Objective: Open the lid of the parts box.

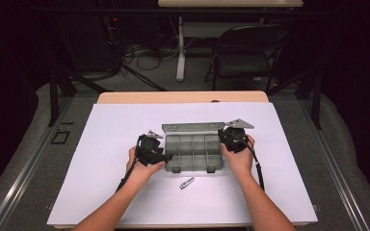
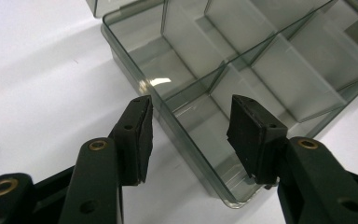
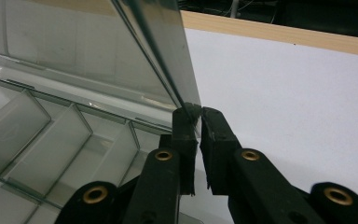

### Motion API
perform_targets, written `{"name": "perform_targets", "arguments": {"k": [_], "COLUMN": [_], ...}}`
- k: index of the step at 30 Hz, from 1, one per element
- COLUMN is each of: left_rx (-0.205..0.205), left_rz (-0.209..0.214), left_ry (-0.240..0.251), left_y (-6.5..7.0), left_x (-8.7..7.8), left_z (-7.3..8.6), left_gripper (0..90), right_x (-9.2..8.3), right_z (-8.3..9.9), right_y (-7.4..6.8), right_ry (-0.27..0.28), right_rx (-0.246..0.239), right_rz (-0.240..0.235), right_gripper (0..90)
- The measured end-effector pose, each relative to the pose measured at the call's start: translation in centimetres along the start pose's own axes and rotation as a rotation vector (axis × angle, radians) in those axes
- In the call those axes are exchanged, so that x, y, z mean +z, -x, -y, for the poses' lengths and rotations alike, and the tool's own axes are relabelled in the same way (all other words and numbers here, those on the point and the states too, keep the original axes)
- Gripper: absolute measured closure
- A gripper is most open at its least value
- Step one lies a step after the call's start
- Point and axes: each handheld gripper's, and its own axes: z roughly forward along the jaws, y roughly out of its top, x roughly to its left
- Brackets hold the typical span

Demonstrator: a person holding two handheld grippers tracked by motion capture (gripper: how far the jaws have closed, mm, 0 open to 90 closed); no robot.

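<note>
The box (image 1: pixel 192 152) sits mid-counter (image 1: pixel 101 159), its lid (image 3: pixel 98 56) already raised, pinched at an edge by the right tool (image 3: pixel 198 122); the left tool (image 2: pixel 189 135) straddles the box's end wall, half open, gripping nothing; one battery (image 1: pixel 187 183) lies in front, likely still to load; one box, eight compartments by my count.

Two black handheld grippers: left gripper (image 1: pixel 166 158), right gripper (image 1: pixel 224 136). Grey three-cornered plate (image 1: pixel 240 123) atop the right one, a smaller one (image 1: pixel 154 134) atop the left. Thin black cables (image 1: pixel 258 169) trailing along bare forearms. Matte black jaws with brass-coloured rivets (image 2: pixel 98 145) and flat, rough-edged pads (image 3: pixel 184 140).
</note>
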Motion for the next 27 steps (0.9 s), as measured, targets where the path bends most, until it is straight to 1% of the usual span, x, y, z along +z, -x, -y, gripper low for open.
{"name": "perform_targets", "arguments": {"k": [3, 7, 9, 12, 13, 16, 20, 23, 27], "left_rx": [-0.003, -0.001, 0.001, -0.007, -0.001, 0.009, 0.011, 0.015, 0.033], "left_rz": [-0.014, -0.029, -0.033, -0.03, -0.031, -0.051, -0.061, -0.069, -0.085], "left_ry": [-0.017, -0.025, -0.033, -0.034, -0.039, -0.047, -0.056, -0.053, -0.051], "left_y": [0.0, 0.0, 0.0, 0.0, 0.0, 0.1, 0.0, 0.2, 0.3], "left_x": [0.5, 1.0, 1.3, 1.6, 1.7, 2.0, 2.4, 2.5, 2.5], "left_z": [0.1, 0.3, 0.3, 0.4, 0.4, 0.5, 0.7, 0.8, 0.8], "left_gripper": [50.4, 52.2, 53.3, 55.6, 57.1, 58.6, 60.0, 60.7, 61.1], "right_x": [0.0, 0.0, 0.0, 0.0, 0.0, 0.0, 0.0, 0.0, 0.0], "right_z": [0.0, 0.0, 0.0, 0.0, 0.0, 0.0, 0.0, 0.1, 0.1], "right_y": [0.0, 0.0, 0.0, 0.0, 0.0, 0.0, 0.0, 0.0, 0.0], "right_ry": [-0.001, 0.001, -0.001, 0.0, 0.001, 0.002, 0.003, 0.004, 0.005], "right_rx": [0.003, 0.005, 0.006, 0.008, 0.009, 0.016, 0.019, 0.022, 0.025], "right_rz": [0.0, 0.0, -0.001, 0.0, 0.001, 0.0, 0.0, 0.0, 0.003], "right_gripper": [84.4, 84.4, 84.4, 84.4, 84.4, 84.5, 84.4, 84.4, 84.5]}}
